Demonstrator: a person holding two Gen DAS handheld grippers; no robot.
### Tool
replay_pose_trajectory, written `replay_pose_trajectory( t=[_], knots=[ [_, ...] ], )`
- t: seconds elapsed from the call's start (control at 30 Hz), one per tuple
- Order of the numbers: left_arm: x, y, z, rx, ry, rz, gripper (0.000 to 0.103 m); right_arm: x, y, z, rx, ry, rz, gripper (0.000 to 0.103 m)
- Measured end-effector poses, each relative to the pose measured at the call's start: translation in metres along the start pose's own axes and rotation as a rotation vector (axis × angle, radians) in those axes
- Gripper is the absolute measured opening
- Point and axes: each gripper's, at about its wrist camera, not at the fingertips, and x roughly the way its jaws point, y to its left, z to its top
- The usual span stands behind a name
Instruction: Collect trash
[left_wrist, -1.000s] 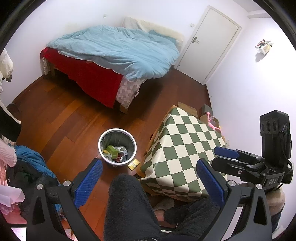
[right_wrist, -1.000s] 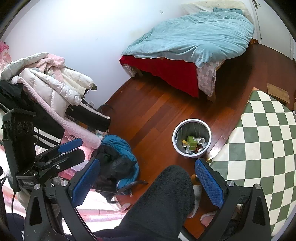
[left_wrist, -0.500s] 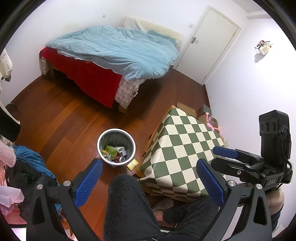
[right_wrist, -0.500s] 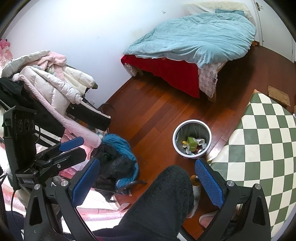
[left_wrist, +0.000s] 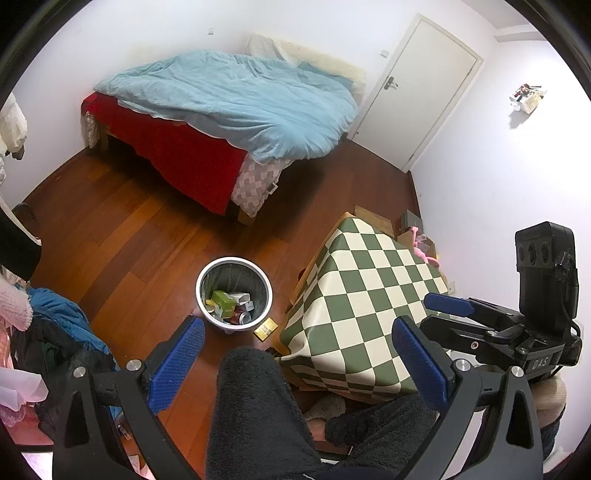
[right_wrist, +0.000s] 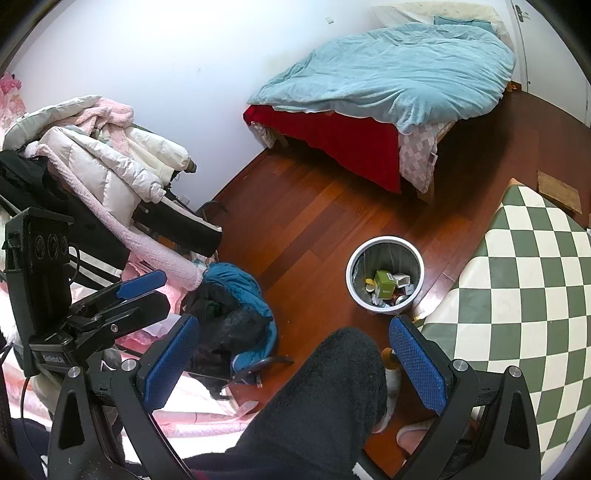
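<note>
Standing on the wooden floor (left_wrist: 110, 236), the bin (left_wrist: 234, 293) is between the bed (left_wrist: 229, 110) and the bench (left_wrist: 365, 306), just beside the bench corner. The bin is round, white on the outside and grey inside, and it holds trash: a green box (right_wrist: 384, 284), some white paper pieces and a red can (left_wrist: 242, 315). One small yellow packet (left_wrist: 266, 328) lies on the floor, between the bin and the bench, very near the bin foot. The bench has a cloth with green and white squares, and its top is bare in both views.

The left gripper (left_wrist: 295, 350) is high above the floor, its jaws spread wide and holding nothing; the blue pads (left_wrist: 177, 358) stand well apart. The right gripper (right_wrist: 291, 354) is also high, with the jaws spread wide and nothing between them. In the left view the right gripper is seen at the right side, over the bench edge.

A leg (left_wrist: 258, 413) of the person, in dark fleece trousers, is below both grippers. At the left of the room a pile of clothes (right_wrist: 103, 173) rests on a rack, and a blue jacket (right_wrist: 236, 291) lies on the floor near it. A white door (left_wrist: 424, 92) is shut behind the bed.
</note>
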Motion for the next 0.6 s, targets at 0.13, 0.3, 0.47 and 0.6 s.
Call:
replay_pose_trajectory(
  t=[0.13,0.3,0.47,0.6],
  knots=[
    [-0.0003,0.0004,-0.0003,-0.001,0.000,0.001,0.103,0.0005,0.0001,0.0009,-0.001,-0.001,-0.002,0.103],
    [-0.0008,-0.0008,0.0001,0.002,0.002,0.001,0.103,0.0002,0.0005,0.0006,-0.004,0.001,-0.001,0.103],
    [-0.0006,0.0005,-0.0001,0.000,-0.003,0.000,0.103,0.0003,0.0013,0.0001,-0.008,0.004,-0.001,0.103],
    [-0.0025,0.0022,-0.0012,-0.004,-0.007,-0.005,0.103,0.0011,0.0020,0.0002,-0.012,0.006,-0.003,0.103]
  ],
)
